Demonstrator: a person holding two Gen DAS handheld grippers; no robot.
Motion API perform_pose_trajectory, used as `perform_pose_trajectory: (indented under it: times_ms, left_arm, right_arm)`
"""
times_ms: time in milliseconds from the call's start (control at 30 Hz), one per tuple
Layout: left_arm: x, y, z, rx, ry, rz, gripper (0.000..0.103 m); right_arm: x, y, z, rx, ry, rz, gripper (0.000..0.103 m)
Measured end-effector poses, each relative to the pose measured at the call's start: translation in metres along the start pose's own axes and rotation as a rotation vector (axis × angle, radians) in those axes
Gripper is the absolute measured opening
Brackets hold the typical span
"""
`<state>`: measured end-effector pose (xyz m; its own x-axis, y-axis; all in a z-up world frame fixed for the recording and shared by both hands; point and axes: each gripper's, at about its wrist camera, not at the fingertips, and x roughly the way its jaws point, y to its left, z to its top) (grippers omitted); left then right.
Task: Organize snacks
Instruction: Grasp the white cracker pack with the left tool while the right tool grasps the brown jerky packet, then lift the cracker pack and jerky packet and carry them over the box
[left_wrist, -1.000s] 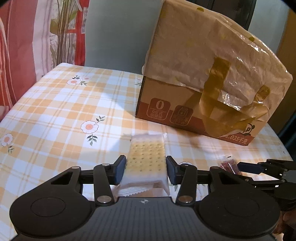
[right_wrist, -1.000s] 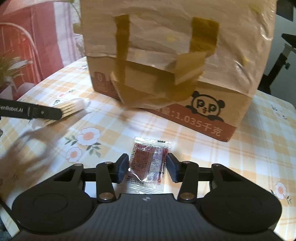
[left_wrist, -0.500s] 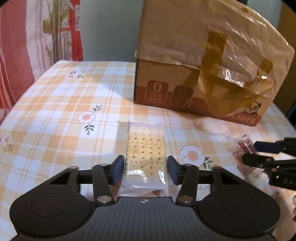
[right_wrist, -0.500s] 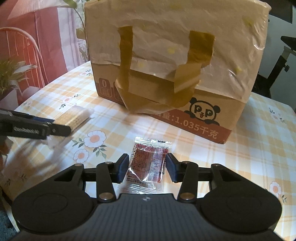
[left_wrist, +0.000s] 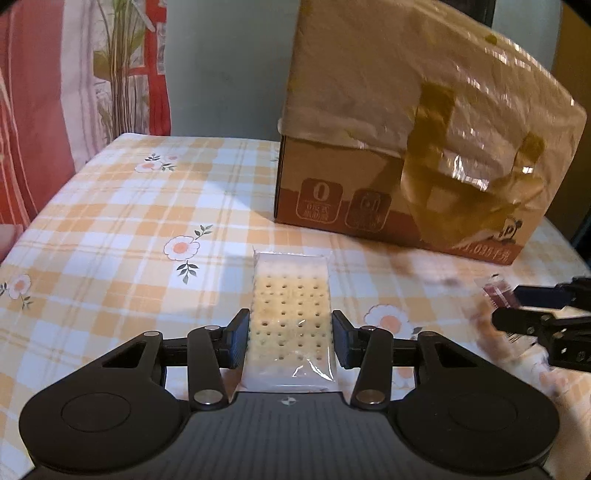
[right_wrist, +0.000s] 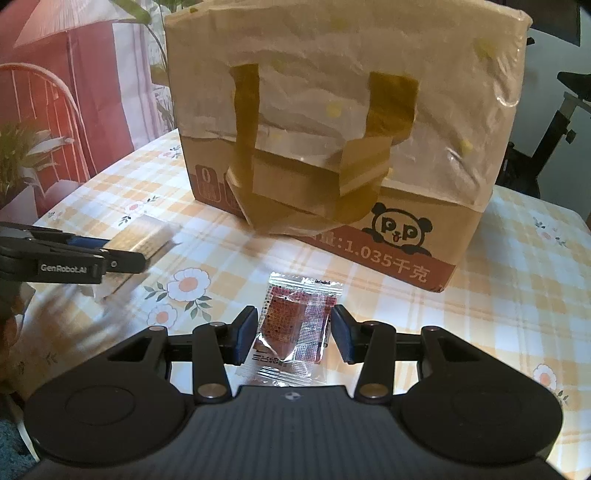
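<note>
My left gripper (left_wrist: 290, 338) is shut on a clear-wrapped pack of pale crackers (left_wrist: 291, 314) and holds it above the checked tablecloth. My right gripper (right_wrist: 294, 332) is shut on a small clear sachet with a dark red snack (right_wrist: 299, 321). Each gripper shows in the other's view: the right one with its red sachet at the right edge of the left wrist view (left_wrist: 532, 314), the left one with the cracker pack at the left of the right wrist view (right_wrist: 122, 264). A cardboard box (right_wrist: 399, 236) lined with a brown paper bag (left_wrist: 424, 96) stands ahead of both.
The table carries an orange and white checked cloth with flowers (left_wrist: 129, 229). The bag's dark handles (right_wrist: 247, 122) hang down the box front. A red and pink curtain (left_wrist: 33, 110) and a plant stand past the table's left edge. A dark stand (right_wrist: 561, 110) is at the right.
Both grippers have backed away from the box and risen a little, each with its snack held. The box looks smaller and further off in the right wrist view.
</note>
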<state>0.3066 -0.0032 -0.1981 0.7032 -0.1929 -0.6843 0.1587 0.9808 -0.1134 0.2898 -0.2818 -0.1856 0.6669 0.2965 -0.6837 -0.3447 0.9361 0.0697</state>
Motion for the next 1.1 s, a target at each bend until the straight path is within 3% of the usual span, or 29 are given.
perform_pose_trajectory:
  times_ms: [267,1100]
  left_arm:
    - [-0.019,-0.003,0.009,-0.029,-0.060,-0.023,0.048]
    - [-0.081,-0.025,0.061,0.023,-0.259,-0.012,0.048]
  right_arm:
    - [-0.011,0.004,0.007,-0.015,-0.037,0.002,0.047]
    - [-0.065,0.017,0.053,-0.097,-0.254,0.022,0.047]
